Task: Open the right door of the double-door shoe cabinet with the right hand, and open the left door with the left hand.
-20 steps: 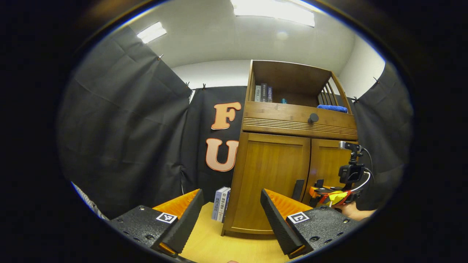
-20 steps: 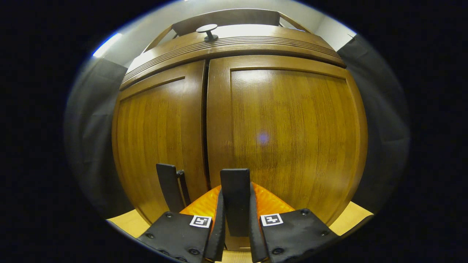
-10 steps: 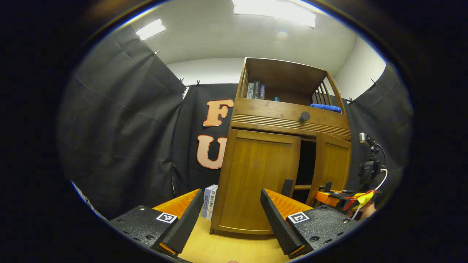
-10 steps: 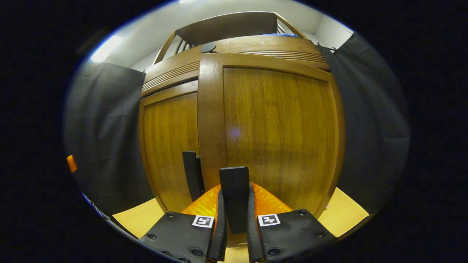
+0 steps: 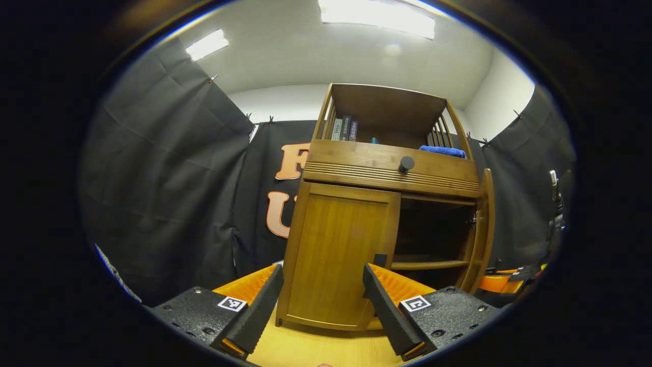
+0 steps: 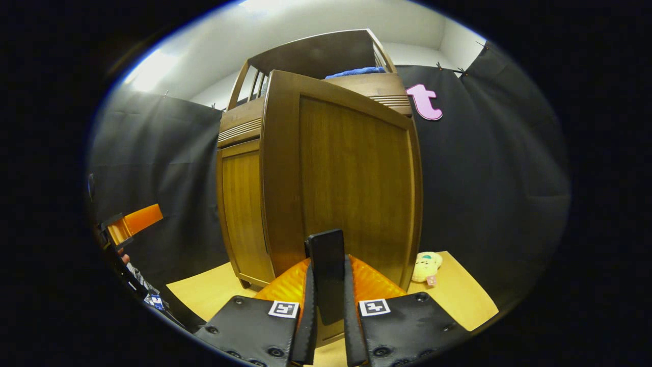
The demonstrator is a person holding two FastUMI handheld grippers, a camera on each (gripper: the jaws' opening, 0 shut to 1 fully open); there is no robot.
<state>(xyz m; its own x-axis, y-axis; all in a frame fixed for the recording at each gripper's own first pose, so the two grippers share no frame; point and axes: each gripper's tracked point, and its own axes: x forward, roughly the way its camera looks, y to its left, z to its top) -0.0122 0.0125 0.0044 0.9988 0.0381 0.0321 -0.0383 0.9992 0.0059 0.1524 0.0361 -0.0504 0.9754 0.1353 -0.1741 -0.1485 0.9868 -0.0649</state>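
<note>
The wooden shoe cabinet [image 5: 351, 244] stands on a light wooden floor. Its left door [image 5: 336, 250] is closed, with a black handle [image 5: 379, 259] at its inner edge. The right door [image 5: 485, 224] is swung wide and seen edge-on, baring a dark interior with a shelf [image 5: 428, 265]. My left gripper [image 5: 323, 300] is open in front of the left door, short of the handle, and touches nothing. In the right gripper view, my right gripper [image 6: 328, 306] is shut on the right door's black handle [image 6: 325, 260], with the door's panel [image 6: 351, 178] straight ahead.
Above the doors is a drawer with a round knob [image 5: 406, 164]. The open shelf on top holds books [image 5: 344, 130] and a blue cloth [image 5: 442, 151]. A small plush toy [image 6: 425, 267] lies on the floor by the open door. Black cloth walls surround the booth.
The right door swung from closed to wide open with my right gripper shut on its handle. My left gripper, still open, now faces the left door more squarely.
</note>
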